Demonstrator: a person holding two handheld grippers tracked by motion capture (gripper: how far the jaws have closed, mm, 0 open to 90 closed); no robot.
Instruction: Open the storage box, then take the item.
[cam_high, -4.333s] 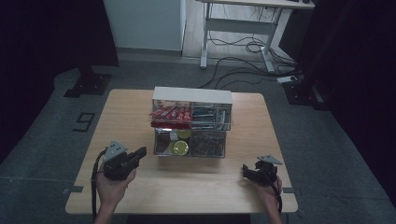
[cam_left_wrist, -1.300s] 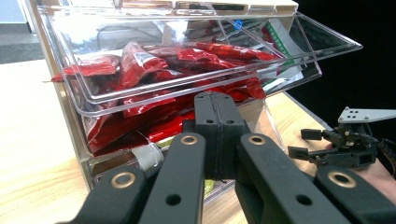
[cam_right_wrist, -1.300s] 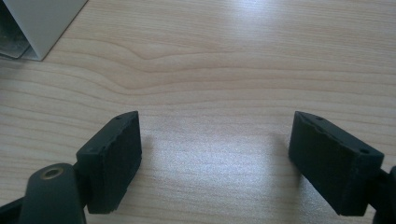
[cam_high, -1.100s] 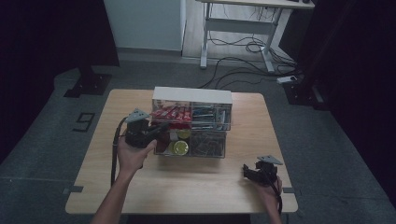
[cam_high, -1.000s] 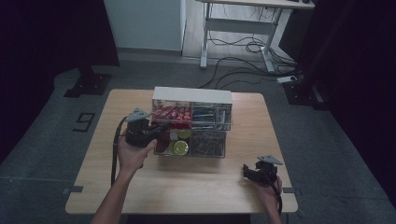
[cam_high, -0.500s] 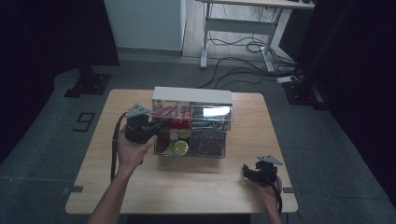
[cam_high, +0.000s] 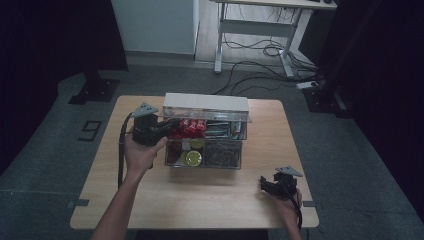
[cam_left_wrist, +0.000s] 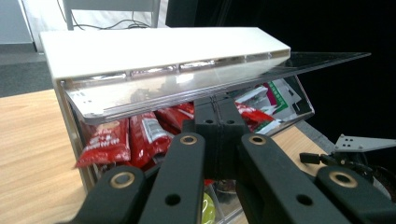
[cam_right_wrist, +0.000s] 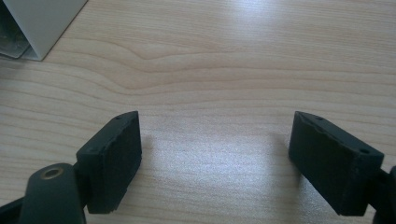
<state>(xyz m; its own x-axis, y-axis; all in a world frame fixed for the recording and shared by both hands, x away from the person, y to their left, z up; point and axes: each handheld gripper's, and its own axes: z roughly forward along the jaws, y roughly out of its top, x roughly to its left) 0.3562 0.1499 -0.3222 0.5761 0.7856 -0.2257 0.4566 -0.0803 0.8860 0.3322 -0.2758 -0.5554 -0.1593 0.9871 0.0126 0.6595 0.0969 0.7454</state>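
Note:
A clear storage box with a white top (cam_high: 206, 101) stands at the middle of the wooden table (cam_high: 150, 200). Its upper tier holds red snack packets (cam_high: 187, 127) (cam_left_wrist: 140, 135). My left gripper (cam_high: 172, 124) (cam_left_wrist: 217, 116) is shut, and its joined tips sit under the clear front lid (cam_left_wrist: 210, 81). That lid is swung up and outward, resting over the jaws. My right gripper (cam_high: 265, 184) (cam_right_wrist: 215, 135) lies near the table's front right with its jaws wide open over bare wood and nothing between them.
The box's lower tier holds round yellow-green items (cam_high: 192, 157) on the left and dark small parts (cam_high: 222, 152) on the right. A corner of the white box (cam_right_wrist: 39, 23) shows in the right gripper view. Desk legs and cables (cam_high: 260, 50) stand on the floor behind.
My left hand went from the table's front left to the box, then rose slightly. The clear upper lid has tilted up on its jaws. The right gripper has stayed put.

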